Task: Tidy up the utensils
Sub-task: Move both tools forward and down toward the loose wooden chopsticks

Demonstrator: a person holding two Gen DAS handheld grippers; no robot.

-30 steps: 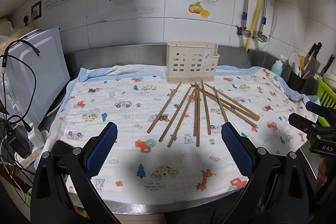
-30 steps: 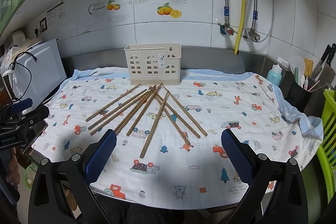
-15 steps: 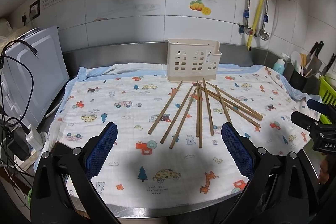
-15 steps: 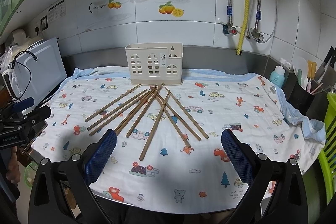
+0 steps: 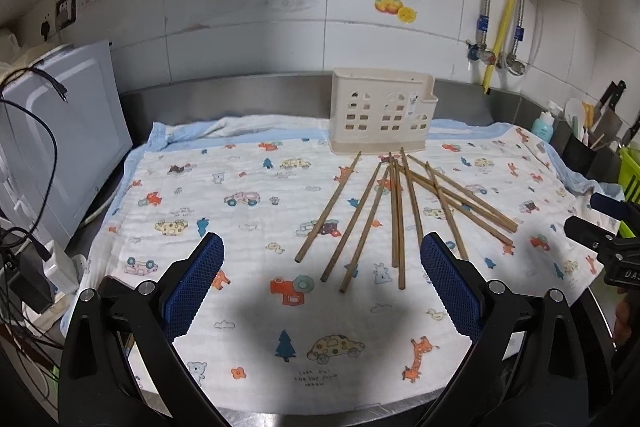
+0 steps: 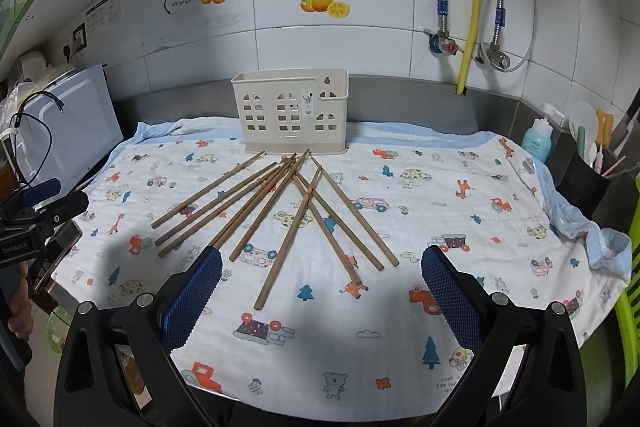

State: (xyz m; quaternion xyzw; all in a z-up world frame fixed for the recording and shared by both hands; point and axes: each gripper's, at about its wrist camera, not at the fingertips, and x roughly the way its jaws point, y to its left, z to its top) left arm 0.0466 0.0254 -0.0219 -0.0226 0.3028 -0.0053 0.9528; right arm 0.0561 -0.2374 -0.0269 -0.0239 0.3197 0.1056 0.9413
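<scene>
Several brown wooden chopsticks [image 5: 394, 211] [image 6: 280, 203] lie fanned out on a white cloth printed with cartoon cars. Behind them stands a cream plastic utensil holder [image 5: 382, 111] [image 6: 292, 111] with window-shaped cutouts, empty as far as I can see. My left gripper [image 5: 322, 283] hovers open over the cloth's near edge, short of the chopsticks' near ends. My right gripper [image 6: 320, 287] is open too, with the near tips of the chopsticks between and just beyond its blue pads. Each gripper shows in the other's view at the frame edge, the right gripper [image 5: 608, 231] and the left gripper [image 6: 36, 223].
A white appliance [image 5: 60, 131] with black cables sits at the left. At the right are a black utensil pot [image 6: 588, 183], a teal bottle [image 6: 538, 141] and a green rack [image 6: 630, 267]. A steel backsplash and tiled wall with pipes [image 6: 472, 3] close the back.
Both grippers have edged slightly forward and right over the cloth, so the chopsticks sit a little nearer. Both stay open; no chopstick has moved.
</scene>
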